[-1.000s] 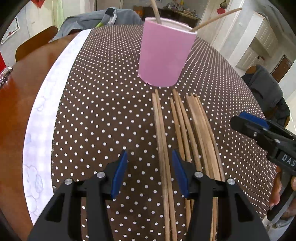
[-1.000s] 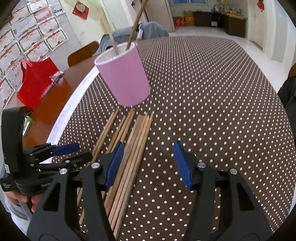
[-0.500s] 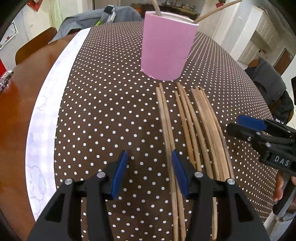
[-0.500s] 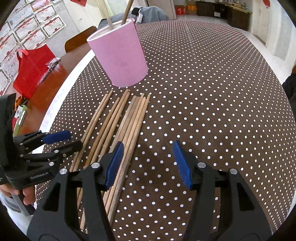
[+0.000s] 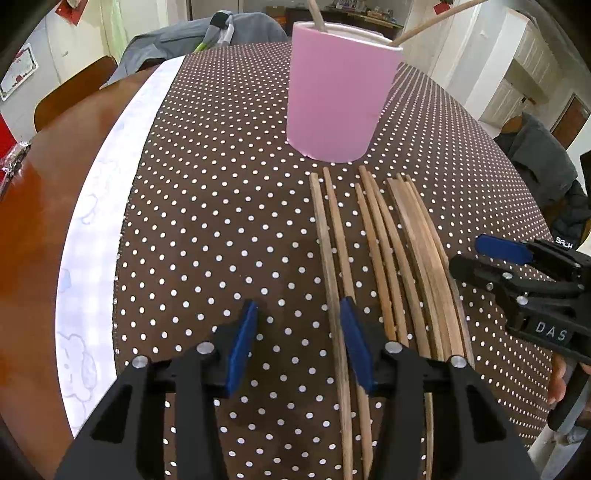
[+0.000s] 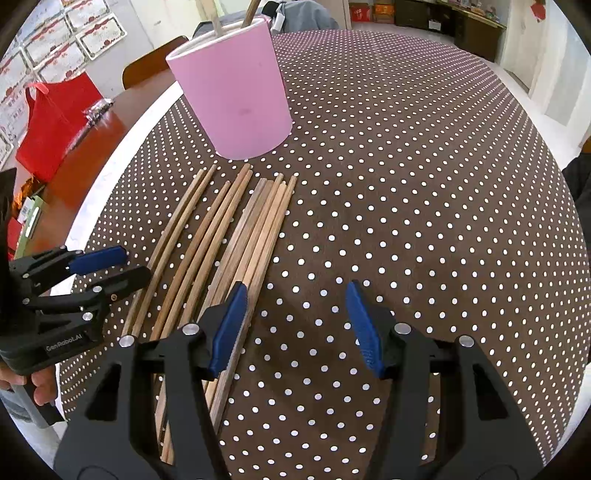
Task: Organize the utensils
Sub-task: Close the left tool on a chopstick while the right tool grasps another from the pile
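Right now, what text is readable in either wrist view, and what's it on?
"DAS": white letters on the black body of the right gripper, seen in the left wrist view; cut off.
"SALH" or similar: small white mark on the same body, too small to be sure.
"GenRobot.AI": on the black body of the left gripper, right wrist view.
Framed certificates on the wall: print too small to read.
Pink cup, chopsticks, dotted tablecloth: no text.

Pink cup holding two sticks upright near the tablecloth's white left edge, wooden chopsticks lying side by side before it, right gripper open above bare cloth, left gripper closing, nothing between.
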### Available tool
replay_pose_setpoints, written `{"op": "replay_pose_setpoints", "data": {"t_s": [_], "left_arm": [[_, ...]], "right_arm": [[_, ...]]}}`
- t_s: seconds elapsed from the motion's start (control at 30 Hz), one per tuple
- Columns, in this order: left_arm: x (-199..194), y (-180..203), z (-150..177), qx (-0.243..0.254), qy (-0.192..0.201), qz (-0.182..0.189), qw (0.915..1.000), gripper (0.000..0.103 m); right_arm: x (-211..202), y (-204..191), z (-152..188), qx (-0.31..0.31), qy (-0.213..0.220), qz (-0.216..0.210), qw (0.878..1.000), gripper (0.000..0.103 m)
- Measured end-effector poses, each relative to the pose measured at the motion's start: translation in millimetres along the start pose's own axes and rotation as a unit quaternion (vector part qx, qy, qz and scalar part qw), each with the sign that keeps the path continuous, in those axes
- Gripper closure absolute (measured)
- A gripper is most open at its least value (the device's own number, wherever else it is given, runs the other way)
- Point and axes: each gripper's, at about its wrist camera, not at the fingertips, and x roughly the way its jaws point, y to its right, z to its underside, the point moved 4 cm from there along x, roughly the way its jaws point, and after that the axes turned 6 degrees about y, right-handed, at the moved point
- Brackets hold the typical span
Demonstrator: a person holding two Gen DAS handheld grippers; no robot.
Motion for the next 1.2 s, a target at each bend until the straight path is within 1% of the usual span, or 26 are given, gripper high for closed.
{"op": "replay_pose_setpoints", "data": {"t_s": [0.03, 0.07, 0.1, 0.13, 0.3, 0.43, 0.6, 0.7, 0.73, 0.77, 0.83, 0.97, 1.03, 1.13, 1.2], "left_arm": [[0, 1, 0, 0.001, 0.000, 0.000, 1.0000, 0.060], [1, 3, -1, 0.004, -0.001, -0.009, 1.0000, 0.067], [2, 3, -1, 0.013, 0.001, -0.030, 0.9995, 0.077], [3, 4, -2, 0.019, 0.004, -0.043, 0.9989, 0.078], [6, 6, -6, 0.014, 0.004, -0.044, 0.9989, 0.078], [9, 8, -10, 0.011, 0.001, -0.043, 0.9990, 0.078], [11, 7, -14, 0.006, 0.002, -0.048, 0.9988, 0.079], [13, 8, -16, 0.001, 0.004, -0.050, 0.9988, 0.082], [13, 9, -17, -0.002, 0.004, -0.050, 0.9988, 0.085], [13, 8, -17, -0.003, 0.005, -0.049, 0.9988, 0.091], [14, 8, -17, -0.011, 0.005, -0.045, 0.9989, 0.095], [13, 5, -15, -0.016, 0.007, -0.039, 0.9991, 0.096], [12, 3, -14, -0.018, 0.006, -0.035, 0.9992, 0.096], [11, 2, -14, -0.022, 0.006, -0.031, 0.9993, 0.096], [12, 1, -13, -0.021, 0.006, -0.033, 0.9992, 0.096]], "right_arm": [[1, -1, 0, -0.004, -0.001, 0.004, 1.000, 0.047], [2, -3, -1, -0.007, -0.003, 0.008, 1.000, 0.047], [3, -6, -1, -0.011, -0.004, 0.013, 1.000, 0.048], [4, -8, -2, -0.014, -0.005, 0.017, 1.000, 0.048], [10, -23, -4, -0.029, -0.008, 0.029, 0.999, 0.048], [9, -29, -2, -0.047, -0.020, 0.036, 0.998, 0.048], [12, -35, 0, -0.055, -0.030, 0.045, 0.997, 0.048], [13, -42, -2, -0.069, -0.034, 0.056, 0.995, 0.048], [15, -45, -3, -0.072, -0.037, 0.059, 0.995, 0.048], [17, -49, -4, -0.076, -0.038, 0.062, 0.994, 0.048], [20, -58, -7, -0.083, -0.041, 0.070, 0.993, 0.048], [23, -70, -8, -0.097, -0.050, 0.079, 0.991, 0.048], [25, -70, -5, -0.100, -0.068, 0.077, 0.990, 0.050], [27, -70, -1, -0.092, -0.074, 0.069, 0.991, 0.050], [28, -74, -1, -0.094, -0.071, 0.068, 0.991, 0.054]]}}
